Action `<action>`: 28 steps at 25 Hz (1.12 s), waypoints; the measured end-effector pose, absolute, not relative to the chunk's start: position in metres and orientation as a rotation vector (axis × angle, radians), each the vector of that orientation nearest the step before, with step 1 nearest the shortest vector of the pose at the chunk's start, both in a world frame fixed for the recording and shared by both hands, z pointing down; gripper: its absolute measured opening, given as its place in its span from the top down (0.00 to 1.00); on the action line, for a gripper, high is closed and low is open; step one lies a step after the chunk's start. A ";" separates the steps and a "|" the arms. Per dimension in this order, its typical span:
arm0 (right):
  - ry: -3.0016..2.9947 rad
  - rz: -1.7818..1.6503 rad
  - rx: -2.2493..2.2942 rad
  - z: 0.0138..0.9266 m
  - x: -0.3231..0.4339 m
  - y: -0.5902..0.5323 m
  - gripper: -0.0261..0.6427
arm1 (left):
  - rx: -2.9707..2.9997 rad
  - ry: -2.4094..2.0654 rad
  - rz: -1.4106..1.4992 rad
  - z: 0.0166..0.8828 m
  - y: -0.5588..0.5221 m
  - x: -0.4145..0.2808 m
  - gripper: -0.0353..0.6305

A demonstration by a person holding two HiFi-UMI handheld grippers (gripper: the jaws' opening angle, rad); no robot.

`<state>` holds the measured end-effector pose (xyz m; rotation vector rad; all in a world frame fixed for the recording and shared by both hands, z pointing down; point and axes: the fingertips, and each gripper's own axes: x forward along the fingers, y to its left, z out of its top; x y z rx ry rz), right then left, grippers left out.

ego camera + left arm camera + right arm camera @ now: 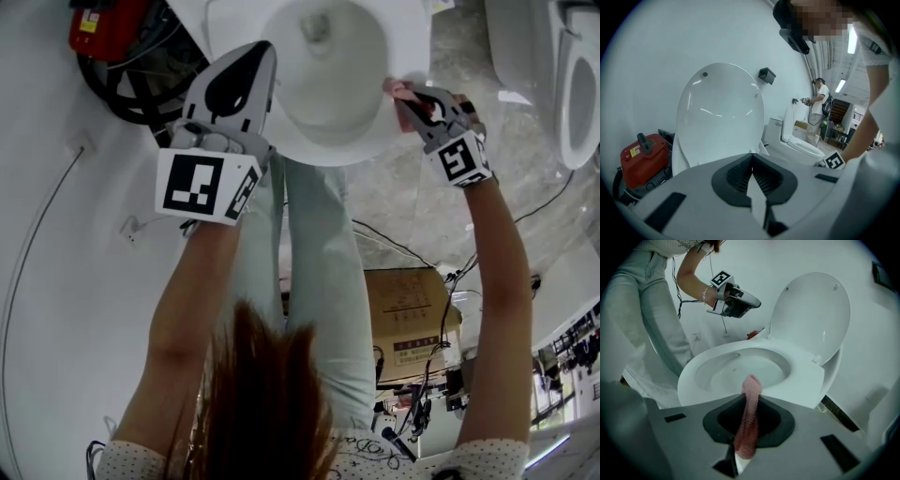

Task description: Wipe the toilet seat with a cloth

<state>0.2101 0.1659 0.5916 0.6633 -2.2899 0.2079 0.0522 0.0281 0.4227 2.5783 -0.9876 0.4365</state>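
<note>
The white toilet seat (319,145) lies down around the bowl (328,56), and its lid (811,315) stands raised behind. My right gripper (405,98) is at the seat's right rim, shut on a pink cloth (398,92). In the right gripper view the cloth (749,413) runs out between the jaws, and its tip lies over the seat's near rim (806,380). My left gripper (255,58) hovers above the seat's left side, shut and holding nothing. In the left gripper view its closed jaws point at the raised lid (719,117).
A red canister (103,23) and a black hose (131,94) sit left of the toilet. A second toilet (572,84) stands to the right. A cardboard box (408,319) and cables lie on the floor by my legs (319,281). Another person (818,108) stands far off.
</note>
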 end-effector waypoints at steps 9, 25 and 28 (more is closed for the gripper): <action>-2.289 0.249 0.657 0.594 0.202 0.194 0.88 | 2.582 -1.010 0.431 0.415 0.034 0.048 0.94; -2.283 0.317 0.741 0.596 0.184 0.218 0.88 | 2.580 -1.013 0.448 0.409 0.049 0.028 0.94; -2.269 0.330 0.754 0.595 0.181 0.228 0.88 | 2.583 -1.001 0.441 0.407 0.053 0.026 0.94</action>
